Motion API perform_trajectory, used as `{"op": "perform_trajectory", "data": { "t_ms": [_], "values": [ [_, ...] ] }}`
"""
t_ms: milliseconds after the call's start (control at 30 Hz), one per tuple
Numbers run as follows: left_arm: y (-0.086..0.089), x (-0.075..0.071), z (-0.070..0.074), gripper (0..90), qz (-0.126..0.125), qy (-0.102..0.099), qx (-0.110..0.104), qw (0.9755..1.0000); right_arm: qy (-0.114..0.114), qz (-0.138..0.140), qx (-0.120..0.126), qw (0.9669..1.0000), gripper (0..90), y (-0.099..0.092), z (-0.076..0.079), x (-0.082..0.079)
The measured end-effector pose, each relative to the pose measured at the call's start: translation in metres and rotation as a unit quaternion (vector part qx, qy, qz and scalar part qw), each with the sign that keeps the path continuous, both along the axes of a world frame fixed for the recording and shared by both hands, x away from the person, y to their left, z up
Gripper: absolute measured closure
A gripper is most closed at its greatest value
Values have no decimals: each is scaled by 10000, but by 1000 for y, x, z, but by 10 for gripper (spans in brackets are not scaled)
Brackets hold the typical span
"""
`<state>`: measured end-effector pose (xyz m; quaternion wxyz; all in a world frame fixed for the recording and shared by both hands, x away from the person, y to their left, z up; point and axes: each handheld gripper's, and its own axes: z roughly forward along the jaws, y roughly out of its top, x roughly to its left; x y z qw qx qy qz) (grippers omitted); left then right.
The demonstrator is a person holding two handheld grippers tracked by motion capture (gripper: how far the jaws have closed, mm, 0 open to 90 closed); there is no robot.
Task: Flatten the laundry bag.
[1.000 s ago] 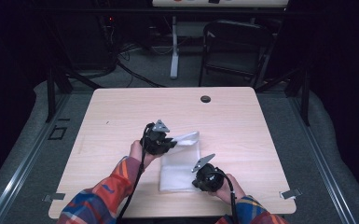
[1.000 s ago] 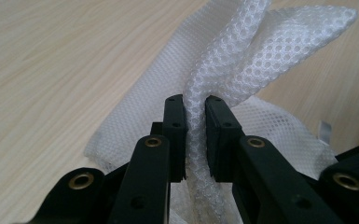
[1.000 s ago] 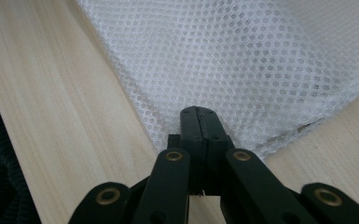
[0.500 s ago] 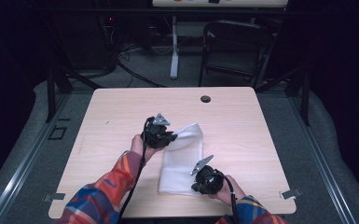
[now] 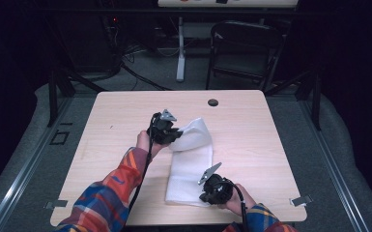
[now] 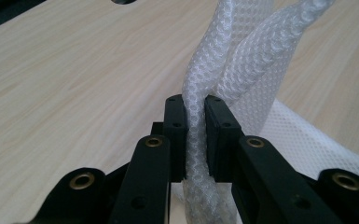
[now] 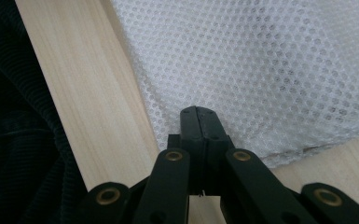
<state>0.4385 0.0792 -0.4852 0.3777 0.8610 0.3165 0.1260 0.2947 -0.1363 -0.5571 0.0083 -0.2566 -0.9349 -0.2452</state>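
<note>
A white mesh cloth [image 5: 191, 164] lies lengthwise on the wooden table [image 5: 121, 116]. Its far end is lifted and bunched. My left gripper [image 5: 178, 135] is shut on that far end; in the left gripper view the cloth [image 6: 261, 56] runs as a twisted strand between the closed jaws of the left gripper [image 6: 196, 105]. My right gripper [image 5: 202, 197] sits at the cloth's near right corner by the table's front edge. In the right gripper view the right gripper [image 7: 199, 114] is shut with the corner of the cloth [image 7: 270, 60] running in under its tips.
A dark round grommet hole [image 5: 213, 102] sits near the table's far edge. Beyond the table stand a black chair [image 5: 244, 48] and a white post [image 5: 180, 48] with cables on the floor. The table's front edge [image 7: 65, 116] lies just left of the right jaws.
My left gripper has moved toward the far side of the table, a little higher, drawing the cloth's far end up with it. The right gripper has stayed in place.
</note>
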Motion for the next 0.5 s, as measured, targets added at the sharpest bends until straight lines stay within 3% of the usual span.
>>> {"op": "perform_trajectory", "data": {
  "t_ms": [333,500],
  "values": [
    [-1,24,5,805,172,-6,3,9999,124,42,-59,9999,900,-4,1,-1],
    [-4,36,8,805,281,-27,127,9995,109,60,-143,9998,900,-6,2,-3]
  ]
}}
